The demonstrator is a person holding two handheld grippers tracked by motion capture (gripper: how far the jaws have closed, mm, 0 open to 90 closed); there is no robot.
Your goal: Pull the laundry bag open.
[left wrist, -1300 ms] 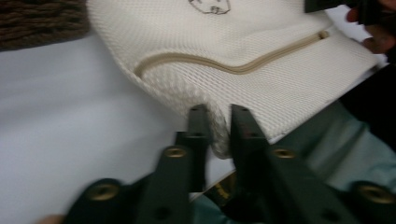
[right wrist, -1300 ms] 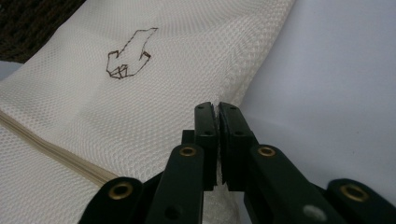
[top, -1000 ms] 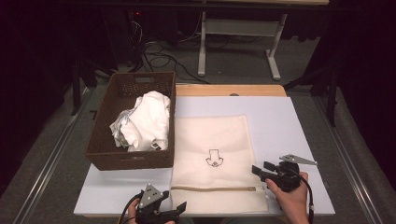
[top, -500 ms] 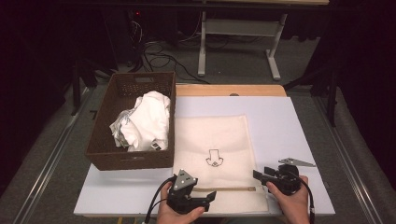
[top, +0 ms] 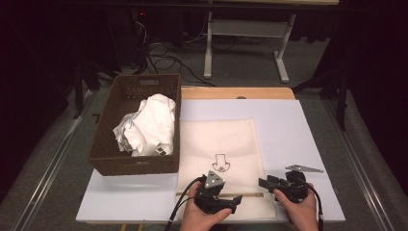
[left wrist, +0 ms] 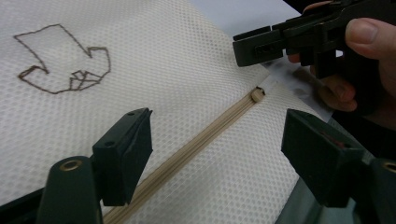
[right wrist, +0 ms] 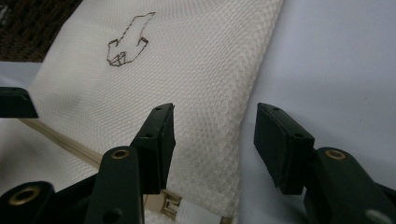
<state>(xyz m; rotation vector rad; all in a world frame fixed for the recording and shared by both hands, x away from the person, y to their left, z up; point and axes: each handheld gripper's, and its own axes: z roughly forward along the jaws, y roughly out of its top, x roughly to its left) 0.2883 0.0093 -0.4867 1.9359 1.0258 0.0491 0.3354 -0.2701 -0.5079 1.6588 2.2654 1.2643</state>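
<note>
A cream mesh bag [top: 219, 139] with a brown stitched arrow lies flat on the white table [top: 298, 130]. A tan zipper [left wrist: 196, 144] runs along its near edge. My left gripper [top: 233, 197] hovers over the zipper, jaws open and astride it [left wrist: 219, 140], touching nothing. My right gripper [top: 265, 184] sits at the bag's near right corner and points left. Its jaws [right wrist: 215, 135] have just been closing and stand apart over the bag's right edge, pads clear of the cloth. The zipper's metal end [right wrist: 170, 205] lies just below them. The left gripper view shows the right gripper [left wrist: 247, 46] beyond the zipper's end.
A brown wicker basket [top: 134, 166] holding crumpled white clothes [top: 149, 125] stands on the table's left side, against the bag's left edge. The table's near edge runs just under both hands. A desk frame and cables stand on the floor beyond the table.
My left gripper has moved right along the near edge, from the bag's left corner to over the zipper. The right hand has stayed in place and its jaws have narrowed.
</note>
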